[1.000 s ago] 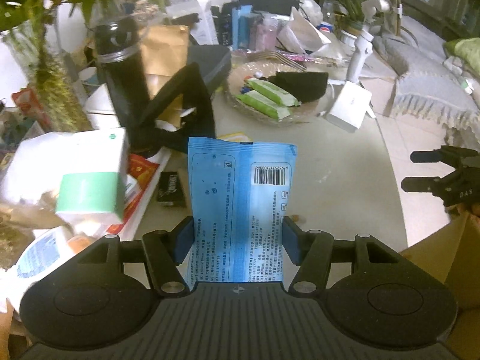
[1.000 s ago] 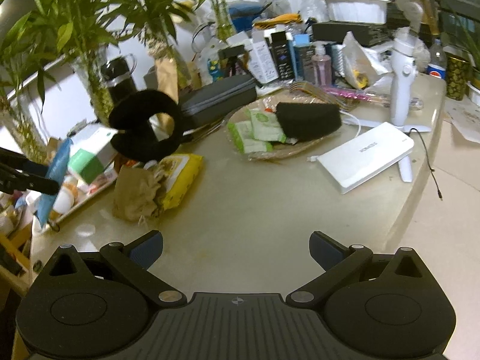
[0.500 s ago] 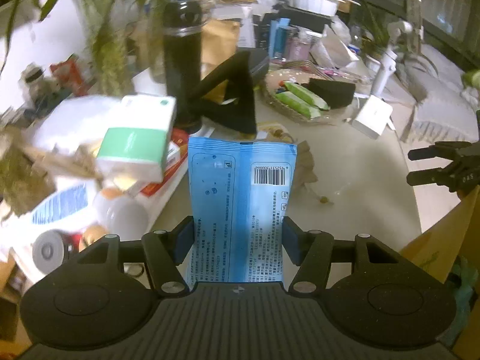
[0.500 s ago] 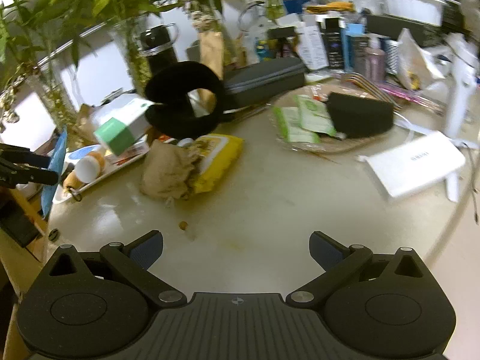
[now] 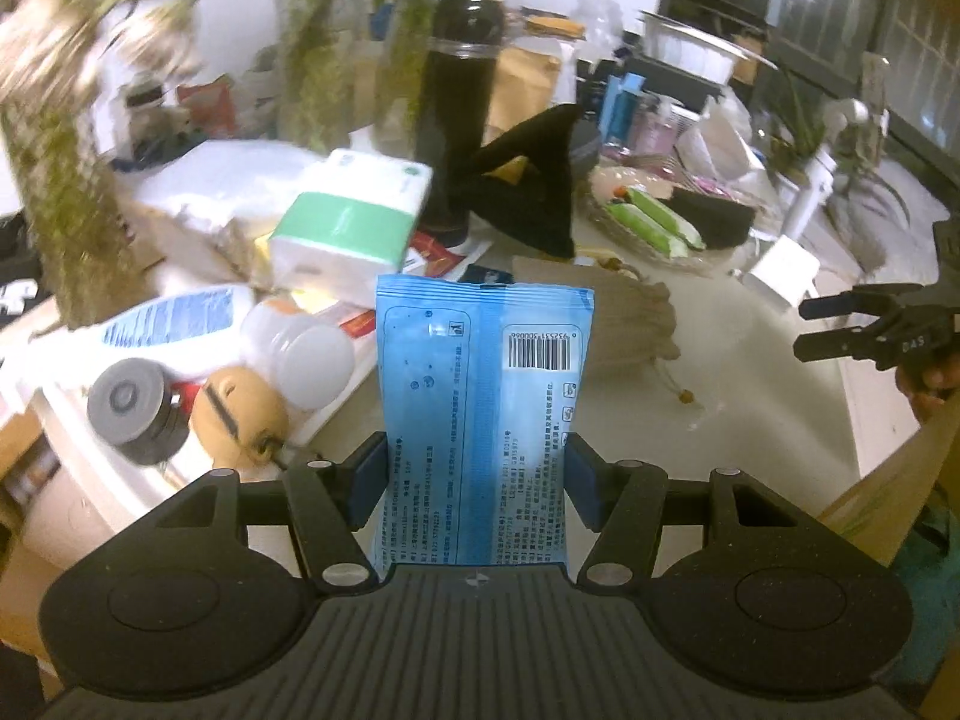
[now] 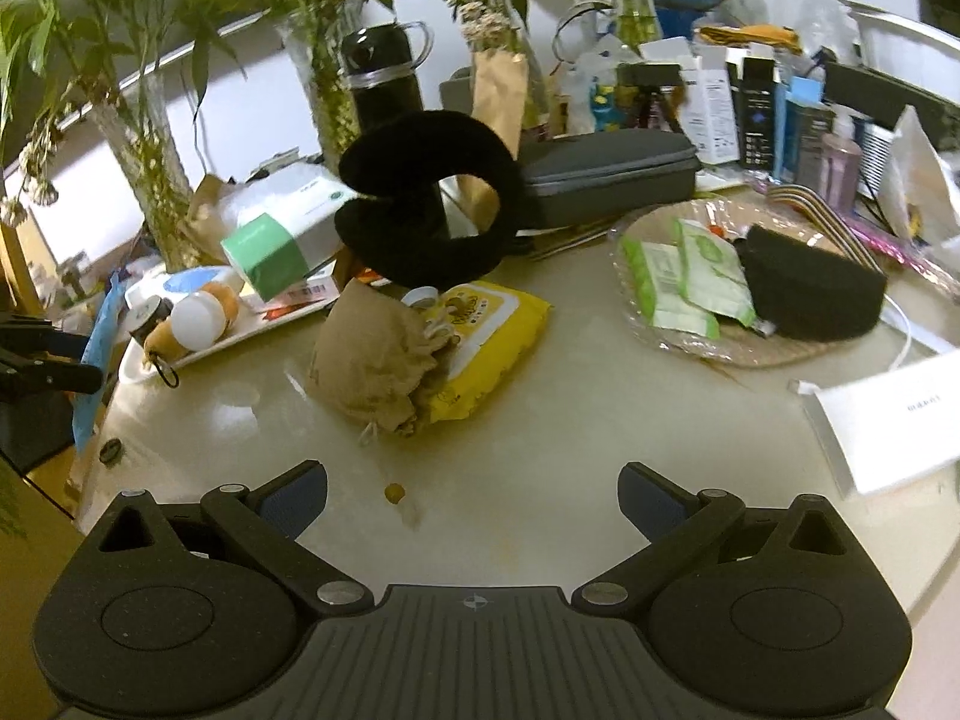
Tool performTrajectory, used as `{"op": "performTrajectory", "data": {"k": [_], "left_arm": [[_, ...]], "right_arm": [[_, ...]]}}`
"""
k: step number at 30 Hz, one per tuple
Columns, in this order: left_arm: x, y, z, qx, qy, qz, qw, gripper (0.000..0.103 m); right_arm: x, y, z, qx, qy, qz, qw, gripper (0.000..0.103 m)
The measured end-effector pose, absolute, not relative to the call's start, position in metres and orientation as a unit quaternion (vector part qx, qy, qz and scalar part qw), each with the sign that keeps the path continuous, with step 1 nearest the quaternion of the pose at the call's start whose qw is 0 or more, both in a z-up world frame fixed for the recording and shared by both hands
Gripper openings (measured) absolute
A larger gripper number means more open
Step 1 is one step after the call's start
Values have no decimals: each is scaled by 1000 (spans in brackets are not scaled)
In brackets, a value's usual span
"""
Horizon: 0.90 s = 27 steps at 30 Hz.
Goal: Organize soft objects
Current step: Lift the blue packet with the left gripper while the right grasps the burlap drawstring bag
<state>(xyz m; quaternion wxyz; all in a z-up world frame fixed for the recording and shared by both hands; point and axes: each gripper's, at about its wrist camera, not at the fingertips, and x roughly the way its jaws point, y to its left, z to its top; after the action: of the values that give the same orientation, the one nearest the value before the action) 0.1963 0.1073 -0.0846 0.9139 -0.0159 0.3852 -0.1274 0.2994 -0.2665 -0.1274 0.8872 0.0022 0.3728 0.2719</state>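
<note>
My left gripper is shut on a blue wipes pack, held upright above the table's near left edge. The pack also shows edge-on at the far left of the right wrist view. My right gripper is open and empty above the bare table; it shows at the right of the left wrist view. On the table lie a brown cloth pouch, a yellow wipes pack, a black neck pillow and a glass plate with green wipes packs and a black sponge.
A white tray at the left holds a tissue box, a bulb and a small toy. Plant vases, a black flask, a grey case and boxes crowd the back. A white box lies at the right. A cardboard box stands below the table edge.
My left gripper has drawn back and swung left with the blue pack, so the tray and plants now fill its view. My right gripper has shifted left, toward the pouch and yellow pack.
</note>
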Motion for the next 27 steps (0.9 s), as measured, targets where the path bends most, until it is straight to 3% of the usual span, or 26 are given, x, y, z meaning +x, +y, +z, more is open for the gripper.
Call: {"op": "performTrajectory", "data": {"k": [13, 27], "left_arm": [[192, 115, -89, -39, 368, -134, 919, 59], [187, 127, -91, -61, 368, -140, 917, 59]], "right_arm": [[323, -234, -135, -49, 374, 300, 876, 102], [360, -180, -149, -123, 360, 337, 861, 89]]}}
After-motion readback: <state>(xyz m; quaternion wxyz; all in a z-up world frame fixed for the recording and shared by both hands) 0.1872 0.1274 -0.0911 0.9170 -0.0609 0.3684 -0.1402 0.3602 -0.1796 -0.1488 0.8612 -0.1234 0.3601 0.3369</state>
